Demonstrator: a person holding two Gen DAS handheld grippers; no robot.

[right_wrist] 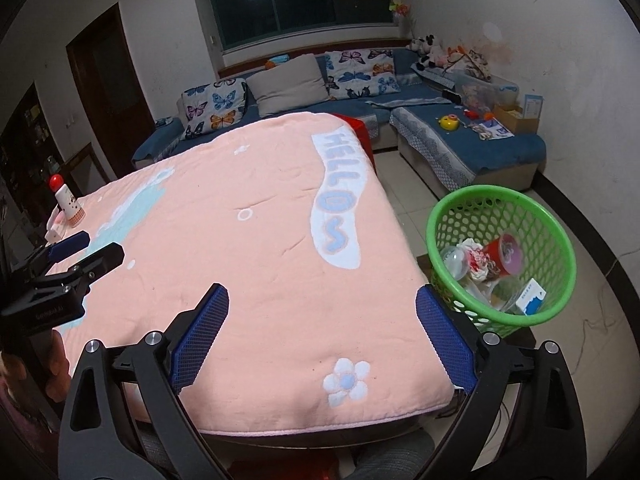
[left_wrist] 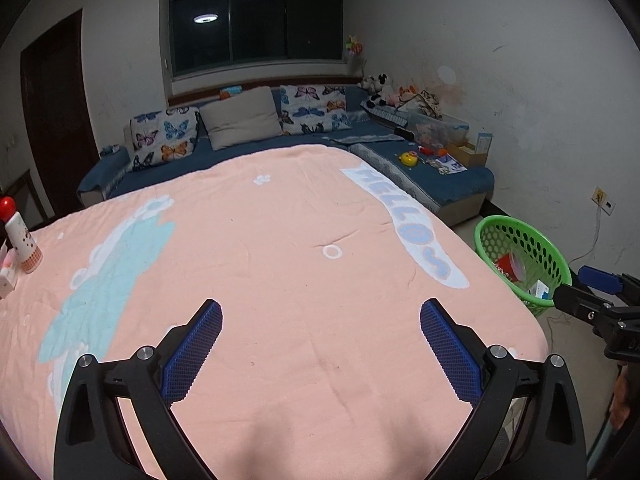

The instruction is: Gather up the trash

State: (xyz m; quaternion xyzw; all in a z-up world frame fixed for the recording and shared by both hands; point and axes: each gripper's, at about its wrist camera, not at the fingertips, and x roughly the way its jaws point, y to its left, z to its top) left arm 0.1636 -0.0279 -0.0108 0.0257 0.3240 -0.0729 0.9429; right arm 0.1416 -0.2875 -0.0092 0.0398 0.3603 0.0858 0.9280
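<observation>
A green basket [right_wrist: 552, 312] stands on the floor right of the table and holds trash: a red cup [right_wrist: 505, 257], crumpled paper [right_wrist: 476, 258], a blue-white box [right_wrist: 530, 298] and clear plastic. It also shows in the left wrist view [left_wrist: 486, 228]. My left gripper [left_wrist: 320, 312] is open and empty over the pink blanket [left_wrist: 280, 260]; it also shows in the right wrist view [right_wrist: 86, 250]. My right gripper [right_wrist: 322, 300] is open and empty above the table's near right corner; it also shows in the left wrist view [left_wrist: 588, 292].
A white bottle with a red cap [left_wrist: 20, 236] and small items stand at the table's left edge, also in the right wrist view [right_wrist: 68, 200]. A blue corner sofa [right_wrist: 460, 136] with cushions, toys and boxes lies behind. A red stool [right_wrist: 356, 124] stands beyond the table.
</observation>
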